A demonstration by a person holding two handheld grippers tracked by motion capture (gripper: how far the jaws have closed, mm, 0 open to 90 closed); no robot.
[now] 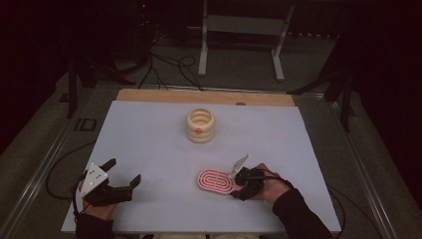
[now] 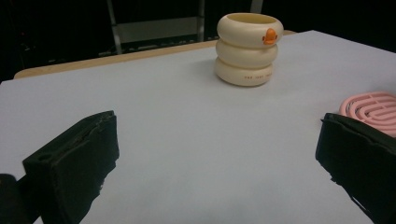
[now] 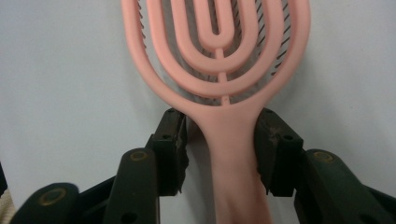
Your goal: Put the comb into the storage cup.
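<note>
A pink oval hairbrush (image 1: 215, 182) with looped ribs lies flat on the white table sheet (image 1: 149, 139) at the front right. Its head (image 2: 371, 106) shows at the right edge of the left gripper view. My right gripper (image 1: 236, 187) is low on the table, its jaws on either side of the brush handle (image 3: 229, 154). The right jaw touches the handle and a narrow gap remains at the left jaw. My left gripper (image 1: 124, 170) rests at the front left, open wide with nothing between its jaws (image 2: 217, 135).
A cream cup (image 1: 200, 125) made of three stacked rings with an orange mark stands upright at the table's back middle, also seen ahead of the left gripper (image 2: 249, 49). A wooden strip (image 1: 204, 96) edges the far side. Cables and a metal frame (image 1: 244, 30) lie beyond on the floor.
</note>
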